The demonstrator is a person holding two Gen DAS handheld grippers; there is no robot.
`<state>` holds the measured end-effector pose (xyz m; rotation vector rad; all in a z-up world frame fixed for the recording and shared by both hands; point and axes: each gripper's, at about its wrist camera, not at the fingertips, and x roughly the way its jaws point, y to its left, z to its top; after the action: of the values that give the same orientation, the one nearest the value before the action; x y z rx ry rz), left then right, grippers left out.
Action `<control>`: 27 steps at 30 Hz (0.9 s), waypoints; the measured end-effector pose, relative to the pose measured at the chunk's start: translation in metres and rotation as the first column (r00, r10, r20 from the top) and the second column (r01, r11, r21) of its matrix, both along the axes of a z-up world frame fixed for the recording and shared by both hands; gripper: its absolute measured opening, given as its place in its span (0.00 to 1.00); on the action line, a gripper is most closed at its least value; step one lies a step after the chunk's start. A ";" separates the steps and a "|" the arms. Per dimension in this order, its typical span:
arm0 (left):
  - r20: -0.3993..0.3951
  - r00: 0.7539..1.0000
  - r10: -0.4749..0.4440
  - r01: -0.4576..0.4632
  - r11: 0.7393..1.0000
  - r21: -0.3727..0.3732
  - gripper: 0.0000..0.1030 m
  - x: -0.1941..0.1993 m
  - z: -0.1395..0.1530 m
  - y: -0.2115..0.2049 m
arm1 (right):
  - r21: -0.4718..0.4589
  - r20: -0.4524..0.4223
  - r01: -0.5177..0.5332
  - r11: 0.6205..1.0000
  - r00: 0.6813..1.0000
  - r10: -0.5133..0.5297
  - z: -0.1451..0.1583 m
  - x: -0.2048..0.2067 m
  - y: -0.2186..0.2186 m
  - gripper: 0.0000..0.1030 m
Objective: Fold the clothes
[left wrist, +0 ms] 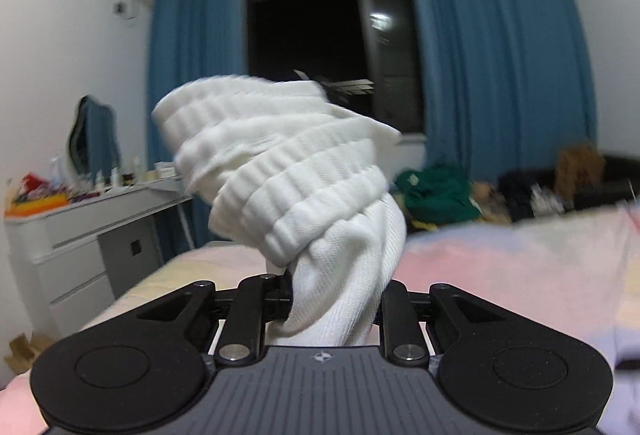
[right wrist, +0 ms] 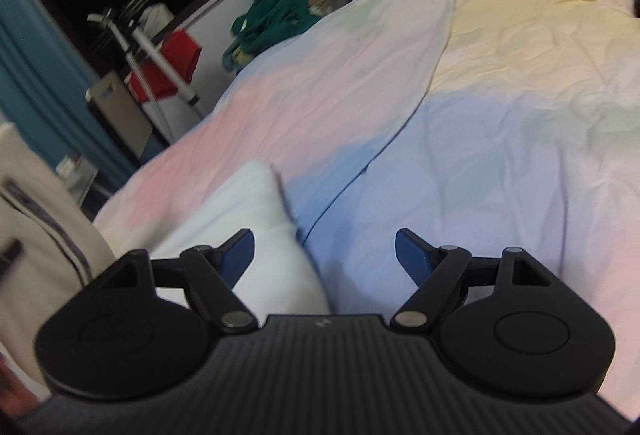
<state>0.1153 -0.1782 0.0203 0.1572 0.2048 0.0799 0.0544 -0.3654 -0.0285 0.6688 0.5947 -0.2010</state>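
Note:
My left gripper (left wrist: 336,295) is shut on a white ribbed sock (left wrist: 280,171), which bunches up above the jaws and hides the fingertips. It is held in the air above the pastel bedsheet (left wrist: 520,255). My right gripper (right wrist: 324,255) is open and empty, low over the pastel bedsheet (right wrist: 480,115). A white folded cloth (right wrist: 248,219) lies on the sheet just ahead of its left finger (right wrist: 240,255).
A green garment (left wrist: 436,191) and dark clutter lie at the bed's far edge; the garment also shows in the right wrist view (right wrist: 272,19). A grey drawer unit (left wrist: 92,235) stands to the left. Blue curtains (left wrist: 492,47) frame a dark window. A person's pale clothing (right wrist: 36,215) is at left.

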 end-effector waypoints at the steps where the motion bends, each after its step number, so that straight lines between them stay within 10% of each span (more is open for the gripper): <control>1: -0.012 1.000 -0.019 0.019 0.999 0.030 0.20 0.001 -0.012 -0.016 | 0.002 0.005 0.008 1.000 1.000 -0.008 0.000 0.000 -0.002 0.77; 10: -0.150 0.982 -0.113 0.153 0.946 0.286 0.21 0.014 -0.093 -0.095 | 0.053 0.004 0.043 0.998 0.999 -0.043 -0.012 0.006 -0.022 0.77; 14: -0.202 0.971 -0.127 0.179 0.947 0.265 0.25 0.023 -0.086 -0.094 | 0.046 0.011 0.021 0.999 1.000 -0.021 -0.013 0.012 -0.017 0.77; 21: -0.278 0.942 -0.188 0.270 0.917 0.293 0.77 0.007 -0.080 -0.039 | 0.074 0.070 -0.002 0.997 0.998 -0.003 -0.011 0.007 -0.016 0.77; 27: -0.336 0.902 -0.272 0.359 0.905 0.230 0.84 -0.037 -0.058 0.015 | 0.067 0.103 -0.028 0.997 0.994 0.021 -0.006 0.006 -0.007 0.77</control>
<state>0.0785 -0.1631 -0.0375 0.4942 0.4669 -0.2467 0.0606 -0.3729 -0.0348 0.7335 0.5131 -0.1234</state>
